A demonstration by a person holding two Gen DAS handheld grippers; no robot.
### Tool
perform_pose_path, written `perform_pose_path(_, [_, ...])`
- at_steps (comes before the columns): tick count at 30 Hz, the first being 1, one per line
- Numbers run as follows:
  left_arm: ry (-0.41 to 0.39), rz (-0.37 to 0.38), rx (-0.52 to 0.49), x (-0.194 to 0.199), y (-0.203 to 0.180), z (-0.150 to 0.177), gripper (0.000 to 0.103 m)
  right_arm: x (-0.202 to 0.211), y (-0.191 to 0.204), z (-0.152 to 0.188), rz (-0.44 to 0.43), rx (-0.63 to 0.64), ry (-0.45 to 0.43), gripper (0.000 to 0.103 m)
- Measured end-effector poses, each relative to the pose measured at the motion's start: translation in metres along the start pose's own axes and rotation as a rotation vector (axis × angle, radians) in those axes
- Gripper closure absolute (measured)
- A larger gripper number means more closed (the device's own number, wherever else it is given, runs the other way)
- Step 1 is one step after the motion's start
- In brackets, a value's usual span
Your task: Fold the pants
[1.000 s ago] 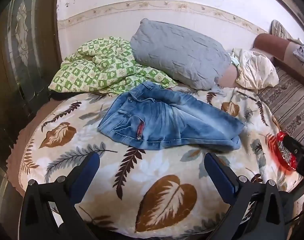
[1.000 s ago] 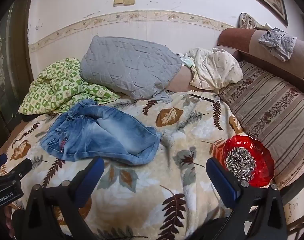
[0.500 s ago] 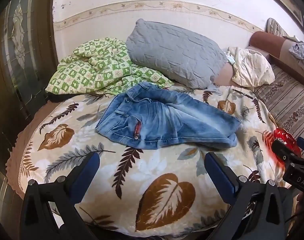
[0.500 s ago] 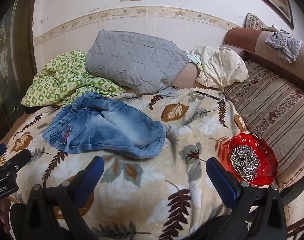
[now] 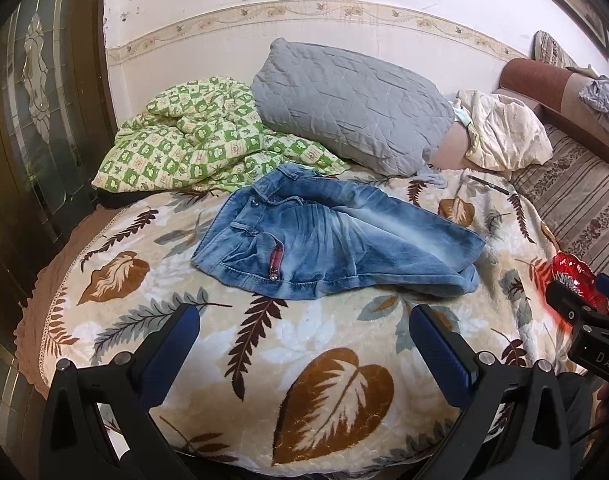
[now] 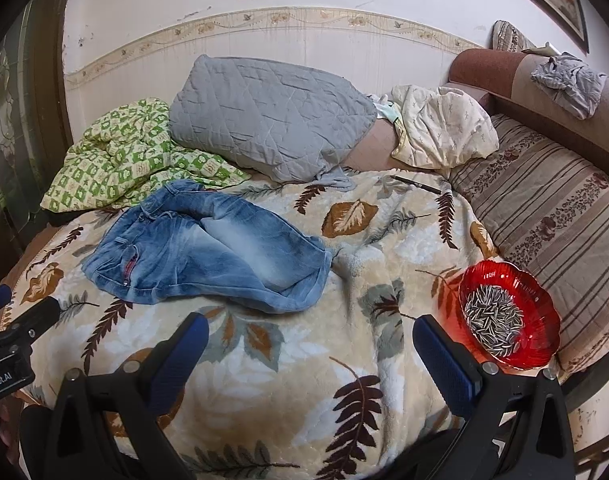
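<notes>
- On the bed, in the left wrist view, the blue pants (image 5: pixel 336 248) are seen lying bunched and partly folded on the leaf blanket (image 5: pixel 324 360).
- The waist of the pants is turned to the left, and a red tag is seen near the pocket.
- The left tongs (image 5: pixel 304 344) are held wide apart above the near part of the blanket. Nothing is pinched, and the pants are not touched.
- A green checked quilt (image 5: pixel 184 144) is piled behind the pants, with its edge just beside the waist.
- A gray pillow (image 5: pixel 352 108) is propped behind the quilt, against the wall.
- The tip of the right tongs (image 5: pixel 576 312) is seen at the right edge, in front of a red bowl (image 5: pixel 572 268).

- From the right wrist view, the pants (image 6: pixel 208 256) are seen to the left, well apart from the right tongs (image 6: pixel 308 348).
- The right tongs are spread wide too, and nothing is held between them.
- The red bowl (image 6: pixel 544 312) is set near the right edge of the blanket, just beside the right finger, and striped seeds (image 6: pixel 494 324) are heaped inside it.
- A cream cloth (image 6: pixel 444 128) is bunched at the back, beside the gray pillow (image 6: pixel 264 116).
- A striped cushion (image 6: pixel 544 216) is laid along the right side.
- A thin dark stick (image 6: pixel 416 185) is seen on the blanket near the cream cloth.
- The left tongs (image 6: pixel 20 320) are seen at the far left edge.
</notes>
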State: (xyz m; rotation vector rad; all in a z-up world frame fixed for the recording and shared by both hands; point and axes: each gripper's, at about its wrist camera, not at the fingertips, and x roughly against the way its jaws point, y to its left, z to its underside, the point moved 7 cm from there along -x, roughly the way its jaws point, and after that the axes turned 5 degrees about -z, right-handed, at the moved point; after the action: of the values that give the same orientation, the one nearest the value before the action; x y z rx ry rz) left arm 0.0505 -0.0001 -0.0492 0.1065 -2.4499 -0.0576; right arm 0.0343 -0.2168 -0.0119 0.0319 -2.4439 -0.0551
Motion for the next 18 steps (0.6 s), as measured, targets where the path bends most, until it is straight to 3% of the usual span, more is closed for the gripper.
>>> perform_pose_path(7, [0.012, 0.018, 0.012, -0.007, 0.002, 0.002, 0.0, -0.005, -0.005, 0.001, -0.028, -0.019, 0.003, 0.0])
perform_pose_path(9, [0.012, 0.064, 0.026, -0.011, 0.0, 0.004, 0.0, -0.007, -0.009, 0.0, -0.065, -0.049, 0.001, 0.0])
perform_pose_path(13, [0.052, 0.095, 0.023, -0.027, -0.008, 0.013, 0.0, -0.024, -0.021, 0.007, -0.217, -0.139, 0.06, 0.0])
perform_pose_path(18, [0.12, 0.223, 0.019, -0.052, -0.036, 0.029, 0.0, -0.051, -0.04, 0.01, -0.258, -0.132, 0.119, 0.0])
